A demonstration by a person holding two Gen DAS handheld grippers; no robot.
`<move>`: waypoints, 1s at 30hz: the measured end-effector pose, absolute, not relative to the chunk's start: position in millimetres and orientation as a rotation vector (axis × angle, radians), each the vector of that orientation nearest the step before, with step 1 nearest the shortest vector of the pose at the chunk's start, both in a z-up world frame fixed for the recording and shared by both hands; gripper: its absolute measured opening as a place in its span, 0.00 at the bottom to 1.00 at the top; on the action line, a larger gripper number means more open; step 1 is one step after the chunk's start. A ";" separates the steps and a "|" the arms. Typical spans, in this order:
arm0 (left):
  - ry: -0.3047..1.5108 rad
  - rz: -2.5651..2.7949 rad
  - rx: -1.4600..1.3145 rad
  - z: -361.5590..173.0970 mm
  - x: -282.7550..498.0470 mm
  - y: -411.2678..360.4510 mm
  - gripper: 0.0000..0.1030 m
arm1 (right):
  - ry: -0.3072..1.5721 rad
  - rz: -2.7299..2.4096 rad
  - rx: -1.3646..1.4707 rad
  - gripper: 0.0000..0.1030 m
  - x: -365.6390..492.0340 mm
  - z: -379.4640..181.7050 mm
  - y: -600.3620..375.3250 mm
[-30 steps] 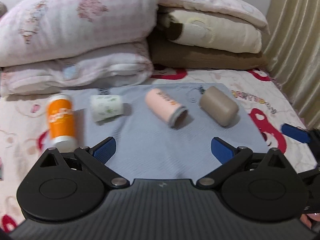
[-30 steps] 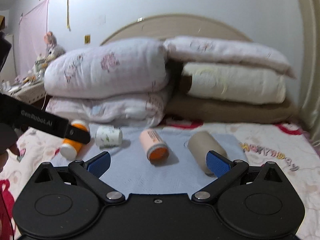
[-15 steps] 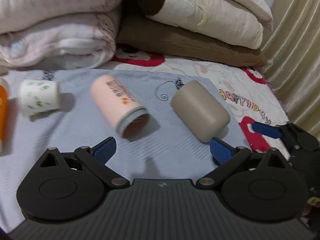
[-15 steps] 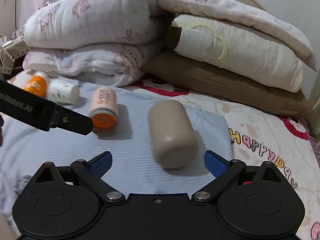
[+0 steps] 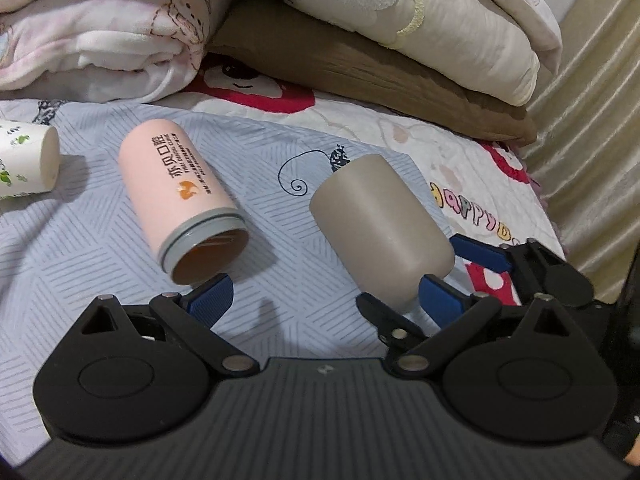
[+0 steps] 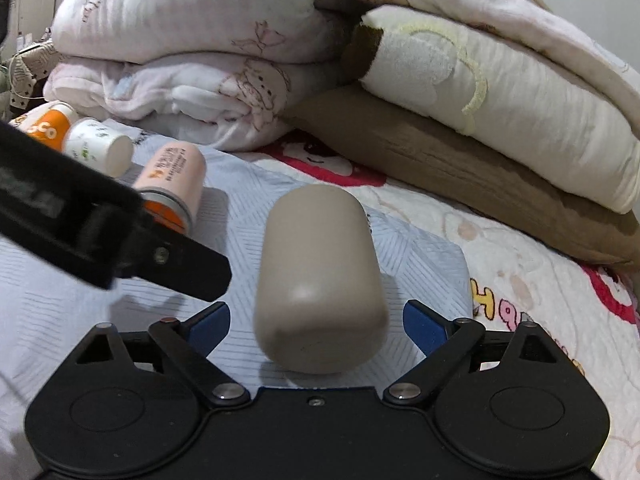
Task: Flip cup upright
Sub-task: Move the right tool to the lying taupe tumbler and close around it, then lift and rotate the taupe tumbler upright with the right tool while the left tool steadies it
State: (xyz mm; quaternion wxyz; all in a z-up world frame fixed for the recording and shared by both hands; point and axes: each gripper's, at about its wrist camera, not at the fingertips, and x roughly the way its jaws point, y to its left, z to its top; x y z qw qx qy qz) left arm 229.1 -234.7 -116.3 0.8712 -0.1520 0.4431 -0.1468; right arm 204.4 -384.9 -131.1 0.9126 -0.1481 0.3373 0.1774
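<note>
The smooth taupe plastic cup (image 6: 320, 280) lies sideways between the spread fingers of the right gripper (image 6: 316, 326). The left gripper (image 5: 324, 296) is spread too. The pink cylindrical cup (image 5: 180, 196) reads "亦贝口腔"; the bed's quilt (image 5: 472, 208) reads "HAPPY".

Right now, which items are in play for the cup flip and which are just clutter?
In play:
- taupe matte cup, lying on its side
- right gripper, open, straddling it
- left gripper, open

Clutter:
- pink cup with grey rim
- white leaf-print cup
- orange-and-white cup
- folded blankets

You see a plain taupe cup (image 6: 320, 280) on a pale blue striped cloth (image 5: 80, 248). The pink cup (image 5: 176, 184) at your left carries black and orange print.
</note>
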 end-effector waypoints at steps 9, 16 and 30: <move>0.958 -0.316 -0.401 -123.7 239.9 -232.8 0.97 | 0.713 0.341 -0.272 0.79 208.5 -135.6 -382.7; 0.962 -0.343 -0.415 -128.3 237.3 -236.1 0.95 | 0.773 0.286 -0.108 0.79 203.7 -132.2 -386.8; 0.996 -0.376 -0.422 -122.8 220.1 -222.9 0.94 | 0.867 0.228 0.088 0.79 180.2 -129.2 -379.6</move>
